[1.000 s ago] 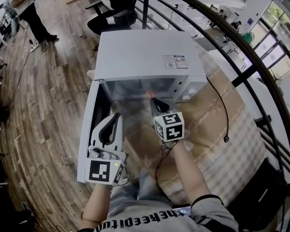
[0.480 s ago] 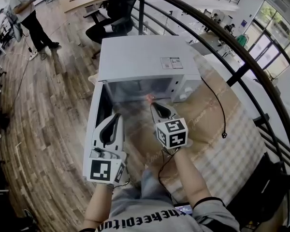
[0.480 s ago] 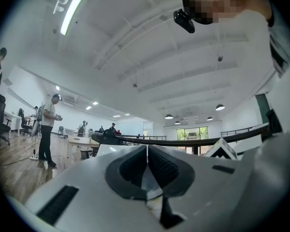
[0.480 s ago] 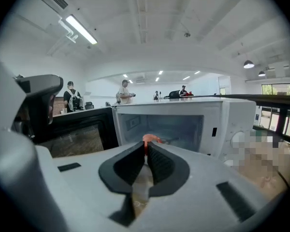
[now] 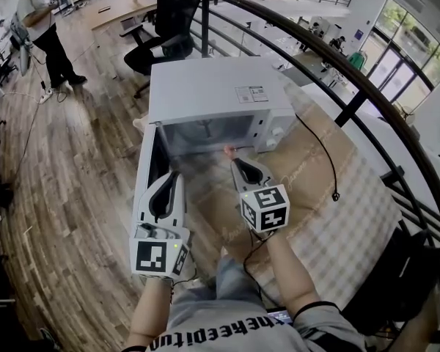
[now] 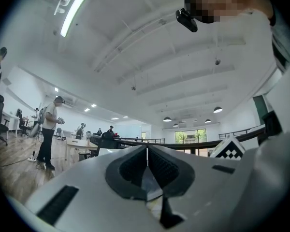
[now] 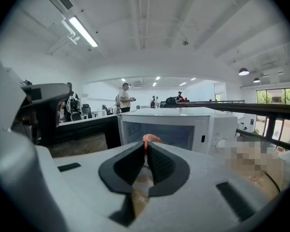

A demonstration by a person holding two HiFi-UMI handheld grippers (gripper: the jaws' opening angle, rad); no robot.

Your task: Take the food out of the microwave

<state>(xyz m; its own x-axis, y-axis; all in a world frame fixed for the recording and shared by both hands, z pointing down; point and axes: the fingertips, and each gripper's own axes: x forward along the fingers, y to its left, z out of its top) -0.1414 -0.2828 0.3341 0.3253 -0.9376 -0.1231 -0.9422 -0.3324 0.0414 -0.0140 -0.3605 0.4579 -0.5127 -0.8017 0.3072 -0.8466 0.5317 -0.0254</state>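
Right gripper [image 7: 146,151] [image 5: 235,161]: my jaws are closed narrowly on a small pink-orange food piece [image 7: 149,139] [image 5: 226,150] at their tips. It is outside, with the white box-shaped microwave [image 5: 205,86] [image 7: 183,124] at 12 o'clock. Left gripper [image 6: 147,151] [image 5: 174,175]: jaws together, empty, with the open microwave door [image 5: 144,173] at 9 o'clock.

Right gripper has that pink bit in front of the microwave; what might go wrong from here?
1. The right gripper pinches the small pink food only at its jaw tips; it may slip onto the tablecloth.
2. The left gripper, shut and empty, sits beside the open microwave door and might knock it.
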